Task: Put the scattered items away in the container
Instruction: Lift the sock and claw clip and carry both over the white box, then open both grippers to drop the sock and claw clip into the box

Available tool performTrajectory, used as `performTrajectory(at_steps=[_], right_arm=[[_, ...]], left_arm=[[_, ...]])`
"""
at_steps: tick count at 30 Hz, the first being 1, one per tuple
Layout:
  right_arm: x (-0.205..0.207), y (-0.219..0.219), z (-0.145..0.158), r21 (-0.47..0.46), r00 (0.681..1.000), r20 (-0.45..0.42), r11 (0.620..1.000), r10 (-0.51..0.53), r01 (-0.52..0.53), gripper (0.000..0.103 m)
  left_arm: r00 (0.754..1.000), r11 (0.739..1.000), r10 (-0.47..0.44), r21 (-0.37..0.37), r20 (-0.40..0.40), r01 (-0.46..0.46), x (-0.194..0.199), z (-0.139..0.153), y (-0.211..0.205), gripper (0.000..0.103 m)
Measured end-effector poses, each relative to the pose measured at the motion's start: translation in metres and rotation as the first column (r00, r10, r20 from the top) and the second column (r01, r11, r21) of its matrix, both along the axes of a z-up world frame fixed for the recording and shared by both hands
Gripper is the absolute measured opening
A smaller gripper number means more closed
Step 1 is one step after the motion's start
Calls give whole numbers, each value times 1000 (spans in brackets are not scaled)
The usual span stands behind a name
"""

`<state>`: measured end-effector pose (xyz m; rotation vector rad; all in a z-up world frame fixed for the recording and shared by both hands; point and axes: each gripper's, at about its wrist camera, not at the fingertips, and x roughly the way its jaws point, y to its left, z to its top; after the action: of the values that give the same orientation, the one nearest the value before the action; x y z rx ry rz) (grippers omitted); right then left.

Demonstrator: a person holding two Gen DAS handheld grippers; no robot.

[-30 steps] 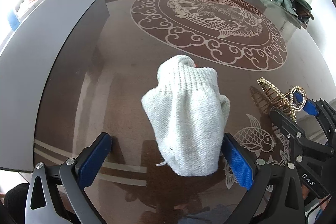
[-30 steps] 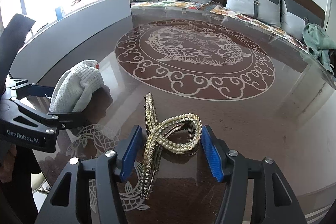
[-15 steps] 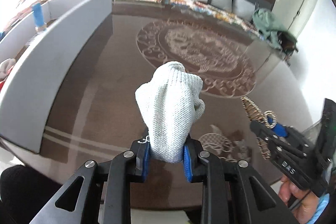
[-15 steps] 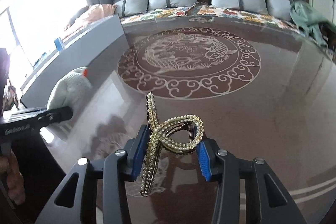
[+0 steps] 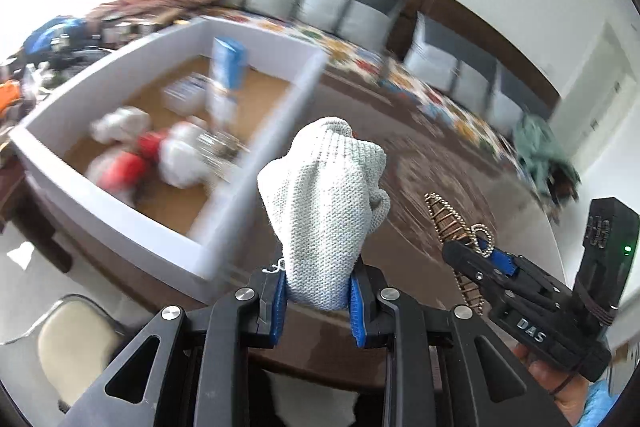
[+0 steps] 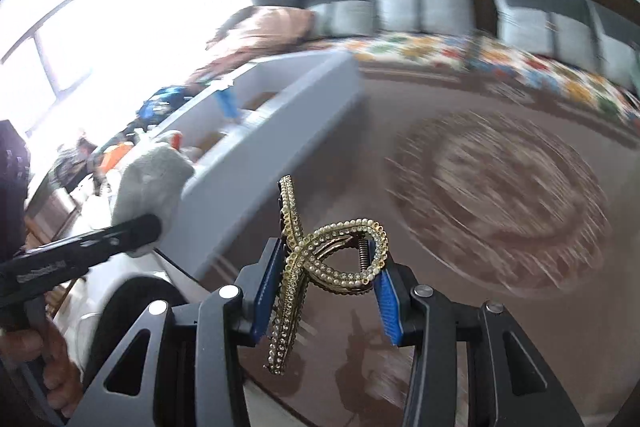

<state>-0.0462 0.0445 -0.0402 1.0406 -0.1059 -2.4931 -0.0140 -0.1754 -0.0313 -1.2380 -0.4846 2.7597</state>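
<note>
Transport step. Knitted glove (image 5: pixel 326 203) clamped in left gripper (image 5: pixel 318 301); hair claw (image 6: pixel 320 259) clamped in right gripper (image 6: pixel 326 293). Next: positioning over white box (image 5: pixel 256 163), then release.

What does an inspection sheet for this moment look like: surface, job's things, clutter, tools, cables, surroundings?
Surface: dark brown table with a pale round fish motif; blurred by motion.
Job's things: white knit glove and gold rhinestone hair claw, both held off the table; white storage box already holds blurred red-and-white items and a blue-and-white carton.
Clutter: mixed items beyond the box, too blurred to name.
Tools: left tool shut on the glove beside the box's near wall; right tool shut on the hair claw.
Cables: nothing seen.
Surroundings: bench with grey cushions, green cloth, bright window.
</note>
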Motion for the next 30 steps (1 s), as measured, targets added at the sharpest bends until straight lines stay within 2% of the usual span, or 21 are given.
performTrajectory(at_steps=[7,13,17,24,30], right_arm=[[-58,-124,24,-18,983,-27,983,180,-181,44],[-127,-205,11,21,976,20,976,216,-217,44],[-174,-221,-4,58,982,68,982,179,-183,44],[-254,-244,-32,128,984,149,985,97,-117,44],[-308,-228,-19,158,986,165,986,27,-54,44]], left_arm=[[990,991,133,16,45,-134,-55,-3,-97,25],[976,981,186,33,110,-191,-115,-18,-154,25],[972,982,181,20,152,-186,-152,-33,-168,25],[962,990,135,0,239,-139,-219,-49,-167,25],[955,998,62,-2,292,-64,-269,-55,-151,25]])
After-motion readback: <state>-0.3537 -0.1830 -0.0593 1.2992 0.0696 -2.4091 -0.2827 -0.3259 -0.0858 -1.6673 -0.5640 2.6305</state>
